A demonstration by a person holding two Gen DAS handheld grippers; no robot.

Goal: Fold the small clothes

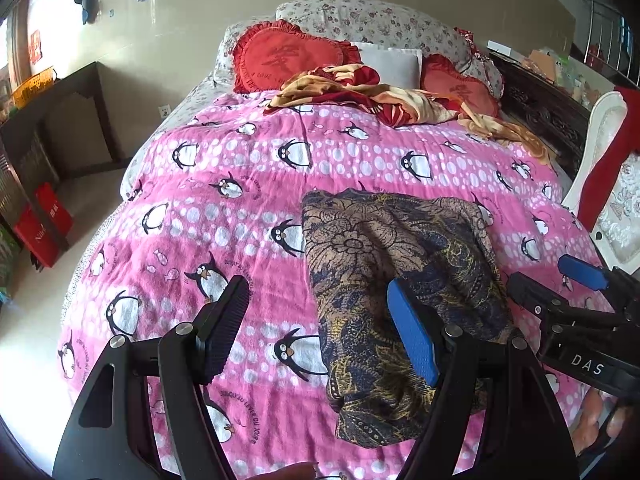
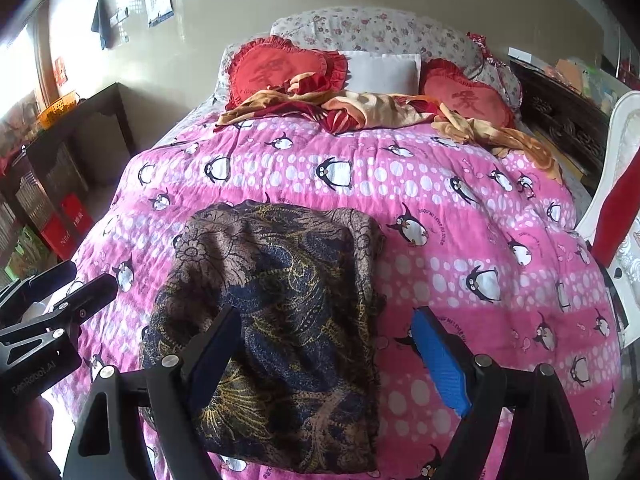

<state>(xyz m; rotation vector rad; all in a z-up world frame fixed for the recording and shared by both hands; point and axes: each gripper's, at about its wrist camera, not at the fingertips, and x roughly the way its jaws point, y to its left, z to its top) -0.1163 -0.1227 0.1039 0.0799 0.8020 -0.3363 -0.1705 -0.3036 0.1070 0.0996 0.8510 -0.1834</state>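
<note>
Folded garment [image 2: 276,320], the dark paisley piece, lies as a rough rectangle on the pink penguin blanket [image 2: 460,240] near the foot of the bed, and I have both tools angled steeply down over it. My left tool [image 1: 318,330] hangs with its jaws wide apart and nothing between them; its black pad [image 1: 224,328] sits over bare blanket to the left of the garment, while its blue pad [image 1: 414,336] is over the cloth's middle. I cannot tell whether that blue pad touches the fabric. My right tool [image 2: 326,360] is also spread wide and released, gripping nothing: its dark pad [image 2: 216,356] shows over the garment's near left part and its blue pad [image 2: 440,360] over the blanket just beside the garment's right edge. In the left wrist view the right tool [image 1: 556,276] comes in from the right, just beside the garment's right edge. Beyond the garment, the blanket runs up to a rumpled red and tan cloth [image 2: 360,110], two red heart cushions [image 2: 280,70] and a white pillow [image 2: 384,70] at the head of the bed.
</note>
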